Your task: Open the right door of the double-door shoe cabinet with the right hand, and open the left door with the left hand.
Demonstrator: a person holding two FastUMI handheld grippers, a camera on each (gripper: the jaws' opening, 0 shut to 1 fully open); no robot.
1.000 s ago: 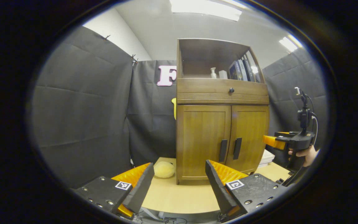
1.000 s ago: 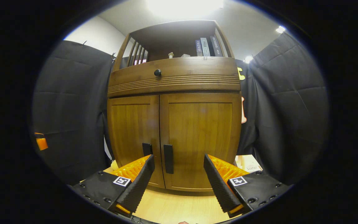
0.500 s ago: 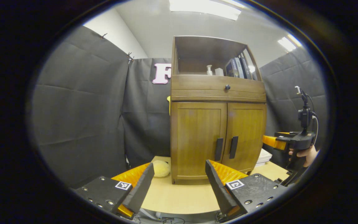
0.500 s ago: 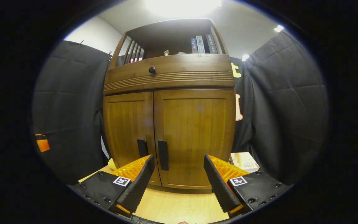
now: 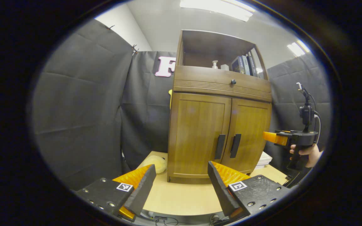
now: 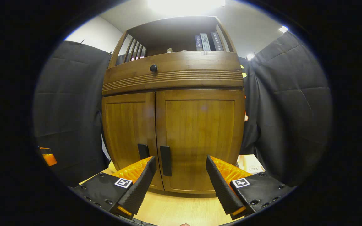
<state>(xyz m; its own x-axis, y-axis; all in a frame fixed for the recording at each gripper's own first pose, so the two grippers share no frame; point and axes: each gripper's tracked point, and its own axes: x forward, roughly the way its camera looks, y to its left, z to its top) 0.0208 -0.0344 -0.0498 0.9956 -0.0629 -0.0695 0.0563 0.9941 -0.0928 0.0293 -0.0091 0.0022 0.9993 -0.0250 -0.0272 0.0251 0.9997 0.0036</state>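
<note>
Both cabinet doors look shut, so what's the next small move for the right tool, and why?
Probably ease the right tool forward and slightly left toward the right door's handle. Both doors are closed, the tool is open and empty, and that handle sits just left of its finger gap.

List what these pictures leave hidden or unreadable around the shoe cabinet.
- Cabinet interior: both views, hidden behind the closed left door and right door.
- Left door handle: right gripper view, lower end behind the right tongs.
- Pale round object beside the cabinet: left gripper view, too small to identify.
</note>
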